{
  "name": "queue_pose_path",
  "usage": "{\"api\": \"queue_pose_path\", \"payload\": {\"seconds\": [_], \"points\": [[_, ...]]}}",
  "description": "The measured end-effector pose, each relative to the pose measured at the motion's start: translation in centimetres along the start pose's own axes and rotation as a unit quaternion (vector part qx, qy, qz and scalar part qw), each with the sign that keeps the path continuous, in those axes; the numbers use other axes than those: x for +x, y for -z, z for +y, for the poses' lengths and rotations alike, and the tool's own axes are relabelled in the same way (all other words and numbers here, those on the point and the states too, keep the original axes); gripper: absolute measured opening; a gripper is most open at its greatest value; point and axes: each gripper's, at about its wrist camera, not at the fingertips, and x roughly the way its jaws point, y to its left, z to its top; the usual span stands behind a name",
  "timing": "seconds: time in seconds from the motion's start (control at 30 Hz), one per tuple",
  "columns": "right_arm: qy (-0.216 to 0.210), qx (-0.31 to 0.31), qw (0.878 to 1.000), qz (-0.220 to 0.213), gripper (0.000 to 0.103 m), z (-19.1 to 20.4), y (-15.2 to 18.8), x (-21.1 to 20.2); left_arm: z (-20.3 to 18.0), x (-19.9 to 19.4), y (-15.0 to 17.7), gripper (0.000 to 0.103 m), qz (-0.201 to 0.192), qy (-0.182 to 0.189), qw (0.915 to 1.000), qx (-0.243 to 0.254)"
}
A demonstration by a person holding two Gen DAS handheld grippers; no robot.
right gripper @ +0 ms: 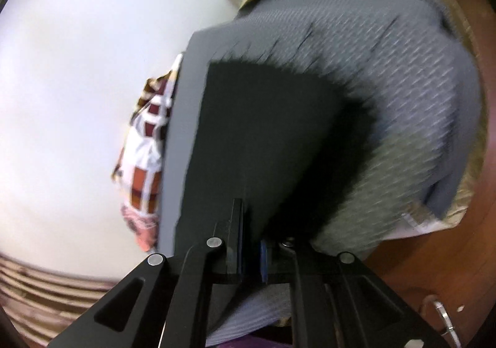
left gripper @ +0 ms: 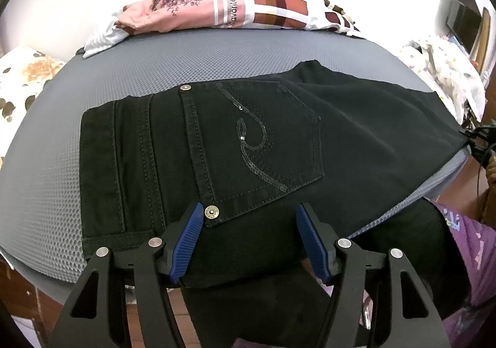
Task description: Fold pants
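Black pants (left gripper: 254,143) lie flat on the grey mesh mat (left gripper: 46,180), back pocket with a sequin swirl facing up and waistband to the left. My left gripper (left gripper: 249,244) is at the pants' near edge, its blue pads (left gripper: 186,242) apart with the fabric lying between them; more black cloth hangs over the table edge below. In the right wrist view the right gripper (right gripper: 251,242) is shut on the black leg cloth (right gripper: 263,137), which stretches away from it over the mat (right gripper: 403,84). The right gripper (left gripper: 479,143) also shows at the pants' far right end.
A pile of pink and checked clothes (left gripper: 217,3) sits at the mat's back edge. A floral pillow (left gripper: 24,78) is at the left and a dotted white cloth (left gripper: 443,69) at the right. A person's purple sleeve (left gripper: 474,255) is at lower right, above the wooden floor (right gripper: 449,255).
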Motion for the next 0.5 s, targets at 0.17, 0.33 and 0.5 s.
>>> {"api": "queue_pose_path", "payload": {"seconds": [0.17, 0.33, 0.5], "points": [[0.029, -0.027, 0.999, -0.014, 0.003, 0.1, -0.4, -1.7, 0.0, 0.0, 0.1, 0.063, -0.002, 0.0, 1.0, 0.004], [0.024, -0.023, 0.999, -0.021, 0.003, -0.6, -1.1, -2.2, -0.2, 0.0, 0.1, 0.064, -0.002, -0.002, 1.0, 0.007], [0.049, -0.025, 0.998, -0.036, 0.004, -0.1, -1.2, -3.3, -0.3, -0.4, -0.2, 0.064, -0.004, 0.002, 1.0, 0.002]]}}
